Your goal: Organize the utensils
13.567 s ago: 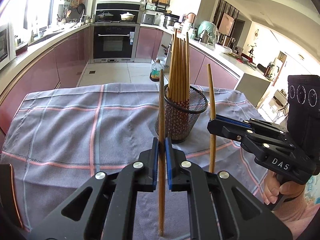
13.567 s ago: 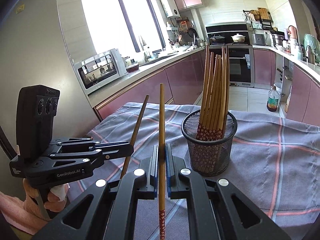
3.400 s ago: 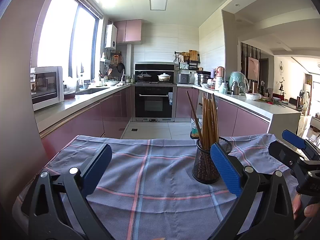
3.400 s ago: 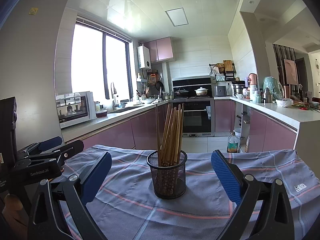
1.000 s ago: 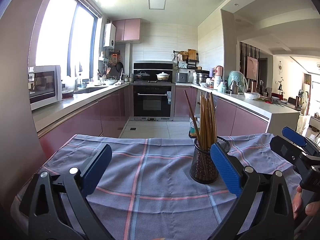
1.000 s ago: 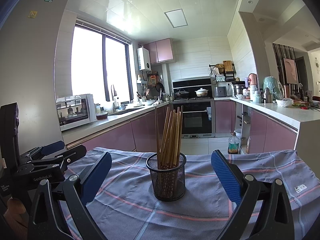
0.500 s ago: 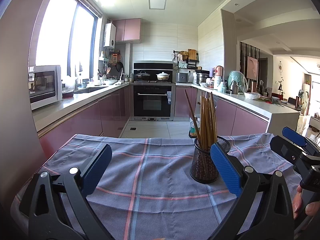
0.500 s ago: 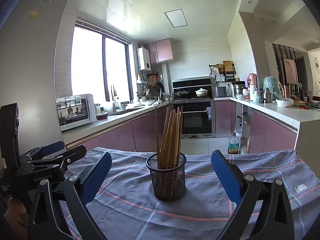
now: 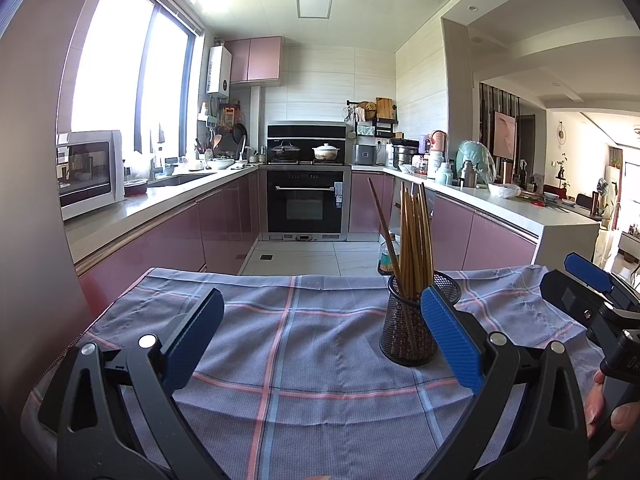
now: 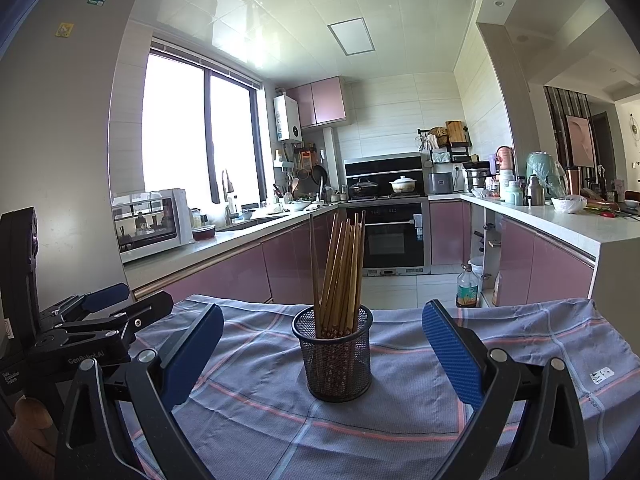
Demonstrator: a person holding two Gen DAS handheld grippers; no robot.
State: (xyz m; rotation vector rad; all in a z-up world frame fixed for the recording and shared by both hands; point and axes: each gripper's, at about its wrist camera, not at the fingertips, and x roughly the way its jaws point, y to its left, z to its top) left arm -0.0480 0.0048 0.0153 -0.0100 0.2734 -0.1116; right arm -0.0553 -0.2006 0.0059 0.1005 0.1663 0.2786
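Observation:
A black mesh cup (image 9: 408, 332) stands upright on the checked cloth (image 9: 280, 344), filled with several wooden chopsticks (image 9: 414, 240) standing on end. It also shows in the right wrist view (image 10: 333, 354), with its chopsticks (image 10: 340, 268). My left gripper (image 9: 320, 336) is open and empty, held back from the cup, which sits beside its right finger. My right gripper (image 10: 322, 350) is open and empty, with the cup centred between its fingers but farther off. Each gripper shows at the other view's edge, the right one (image 9: 596, 300) and the left one (image 10: 100, 320).
The cloth-covered table ends at its far edge (image 10: 440, 310), with kitchen floor beyond. A bottle (image 10: 467, 288) stands on the floor. Pink cabinets and counters line both sides, an oven (image 9: 306, 204) at the back, a microwave (image 9: 86, 172) on the left.
Almost nothing has moved in the last second. Earlier, each gripper was shut on a chopstick; now both are open and empty and the chopsticks stand in the cup.

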